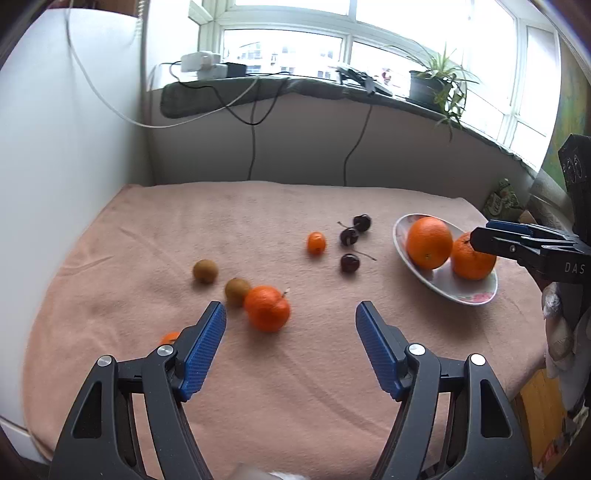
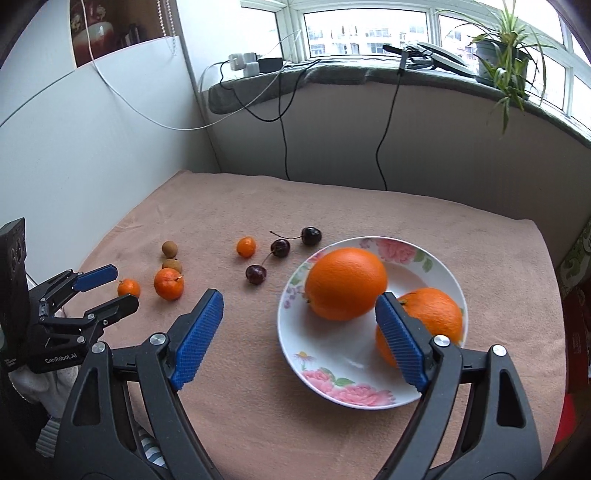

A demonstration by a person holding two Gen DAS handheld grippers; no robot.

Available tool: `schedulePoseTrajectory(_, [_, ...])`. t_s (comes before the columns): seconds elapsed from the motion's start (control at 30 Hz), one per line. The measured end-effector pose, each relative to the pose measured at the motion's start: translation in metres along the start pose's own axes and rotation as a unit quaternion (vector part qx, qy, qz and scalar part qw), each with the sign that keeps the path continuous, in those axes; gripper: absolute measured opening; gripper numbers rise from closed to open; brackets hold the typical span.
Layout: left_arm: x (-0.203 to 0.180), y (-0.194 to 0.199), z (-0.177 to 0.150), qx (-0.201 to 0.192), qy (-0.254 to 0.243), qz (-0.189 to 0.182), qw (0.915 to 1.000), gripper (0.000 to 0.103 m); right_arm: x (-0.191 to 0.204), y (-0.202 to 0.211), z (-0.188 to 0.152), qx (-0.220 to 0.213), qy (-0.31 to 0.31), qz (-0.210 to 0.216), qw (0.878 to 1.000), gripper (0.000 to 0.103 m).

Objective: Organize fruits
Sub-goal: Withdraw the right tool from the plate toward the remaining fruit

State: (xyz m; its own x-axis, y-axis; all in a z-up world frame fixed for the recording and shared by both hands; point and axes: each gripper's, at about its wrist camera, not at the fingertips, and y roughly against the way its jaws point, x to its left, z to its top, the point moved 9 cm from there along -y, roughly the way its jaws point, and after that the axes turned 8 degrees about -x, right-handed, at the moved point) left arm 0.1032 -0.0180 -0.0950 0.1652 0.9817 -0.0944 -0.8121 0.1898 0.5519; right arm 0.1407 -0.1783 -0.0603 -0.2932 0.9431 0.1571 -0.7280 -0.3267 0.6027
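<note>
Left wrist view: both claws released, left claw (image 1: pixel 291 314) near tangerine (image 1: pixel 266 308), stem pointing up-right.

We were in a home, a room by a bay window (image 2: pixel 369 33), a potted plant (image 2: pixel 502 48) on its sill (image 2: pixel 332 75), chargers (image 2: pixel 251 62) trailing cables, a pink cloth (image 2: pixel 369 206) spread under a flowered plate (image 2: pixel 354 395) of oranges (image 2: pixel 345 282).
</note>
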Motion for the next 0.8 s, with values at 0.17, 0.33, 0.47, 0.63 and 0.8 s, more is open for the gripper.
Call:
schedulePoseTrajectory(0.17, [0.041,0.01,-0.011,-0.001,0.03,0.033,0.999,0.073,0.034,-0.018,-0.001,0.003,0.012,0.029,1.0,0.087])
schedulePoseTrajectory(0.33, [0.069,0.016,-0.023,0.0,0.05,0.056,0.9972,0.073,0.063,-0.038,-0.006,0.018,0.028,0.049,0.998,0.087])
schedulePoseTrajectory(0.47, [0.082,0.013,-0.034,0.01,0.068,0.06,0.9958,0.072,0.084,-0.052,-0.011,0.032,0.037,0.07,0.996,0.076])
schedulePoseTrajectory(0.63, [0.09,0.008,-0.04,0.013,0.08,0.05,0.9955,0.065,0.105,-0.065,-0.019,0.049,0.041,0.094,0.994,0.07])
schedulePoseTrajectory(0.8, [0.094,0.001,-0.045,0.023,0.1,0.033,0.9942,0.058,0.12,-0.08,-0.028,0.071,0.031,0.115,0.99,0.063])
